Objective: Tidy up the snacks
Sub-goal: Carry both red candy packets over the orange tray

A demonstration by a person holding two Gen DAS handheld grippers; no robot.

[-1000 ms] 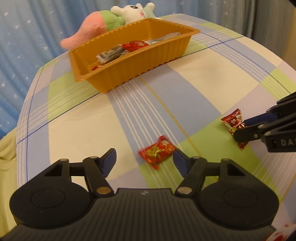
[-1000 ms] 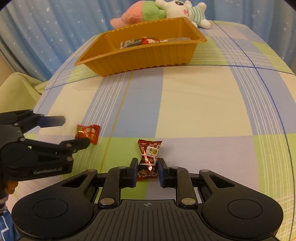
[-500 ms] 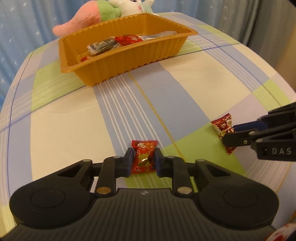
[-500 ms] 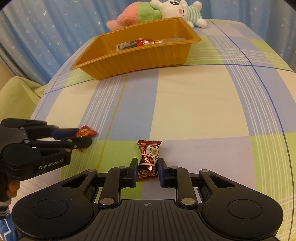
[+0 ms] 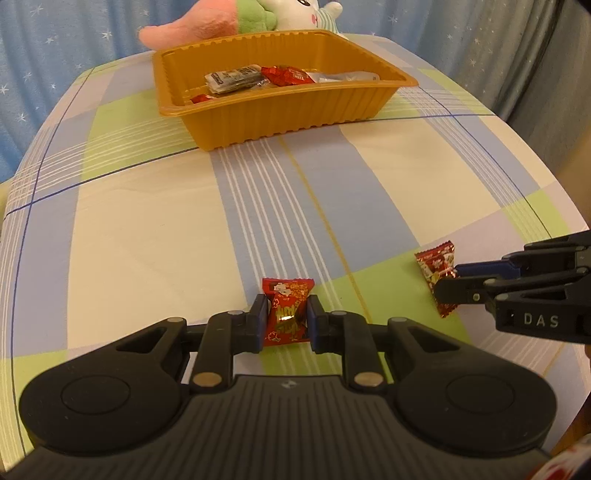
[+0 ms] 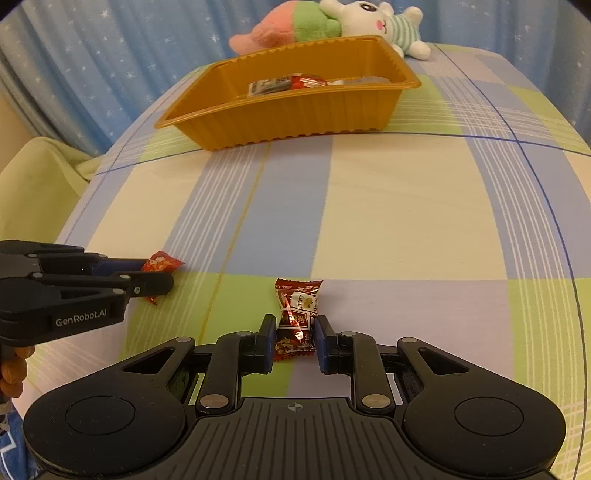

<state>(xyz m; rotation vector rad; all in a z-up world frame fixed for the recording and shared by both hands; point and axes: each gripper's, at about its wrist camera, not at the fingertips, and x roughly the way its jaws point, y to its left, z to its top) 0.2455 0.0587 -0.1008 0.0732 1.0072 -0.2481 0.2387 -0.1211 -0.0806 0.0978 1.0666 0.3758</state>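
Note:
My left gripper [image 5: 284, 319] is shut on a bright red candy [image 5: 286, 314], held just above the checked cloth. My right gripper [image 6: 295, 339] is shut on a dark red candy [image 6: 297, 317], also low over the cloth. In the left wrist view the right gripper [image 5: 448, 282] comes in from the right with its candy [image 5: 436, 264]. In the right wrist view the left gripper [image 6: 155, 275] comes in from the left with its candy [image 6: 160, 262]. The orange tray [image 5: 295, 110] stands at the far side and holds several wrapped snacks [image 5: 258, 79]; it also shows in the right wrist view [image 6: 295, 114].
A pink and green plush [image 6: 291, 26] and a white rabbit plush [image 6: 376, 22] lie behind the tray. Blue starred curtains [image 6: 92, 55] hang behind the table. The checked tablecloth [image 6: 388, 206] stretches between the grippers and the tray. The table edge drops off at left and right.
My left gripper closed on the bright red candy, turned toward the tray and lifted slightly. My right gripper kept its hold on the dark red candy and rose a little.

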